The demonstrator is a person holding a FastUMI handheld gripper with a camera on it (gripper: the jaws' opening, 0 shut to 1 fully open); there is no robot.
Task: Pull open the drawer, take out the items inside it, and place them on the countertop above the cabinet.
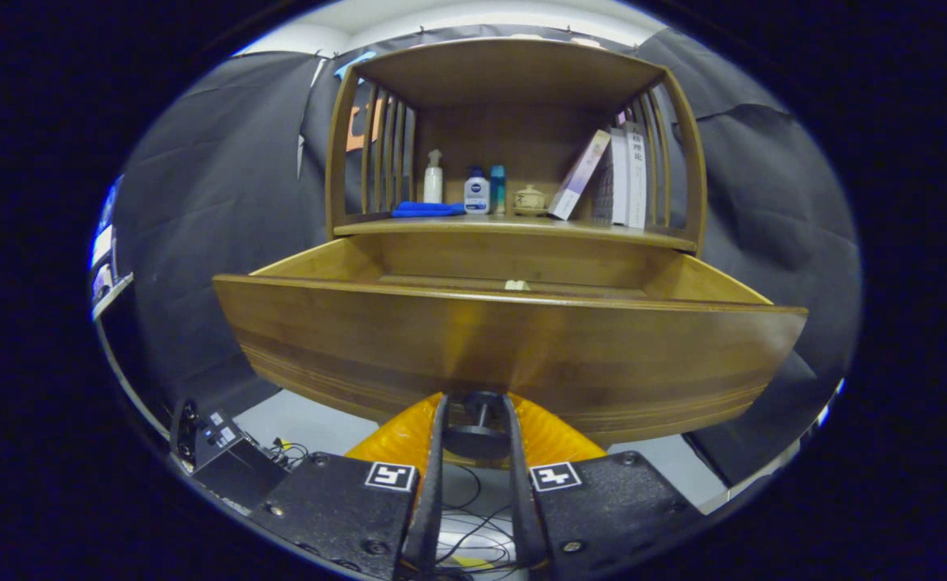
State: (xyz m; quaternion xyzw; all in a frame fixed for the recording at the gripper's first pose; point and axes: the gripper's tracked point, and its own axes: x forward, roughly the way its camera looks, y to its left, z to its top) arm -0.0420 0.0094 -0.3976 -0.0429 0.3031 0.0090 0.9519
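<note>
Both fingers (438,452) close in on the dark knob (479,420) at the middle of the drawer (505,347) front, pinching it between them. Beyond them the wooden drawer stands pulled out of the cabinet (513,81) — a small pale item (517,285) lies inside, near its back edge. On the surface (513,227) above sit a blue cloth (427,210), bottles (476,194), a small jar (530,198) and leaning books (614,173).
</note>
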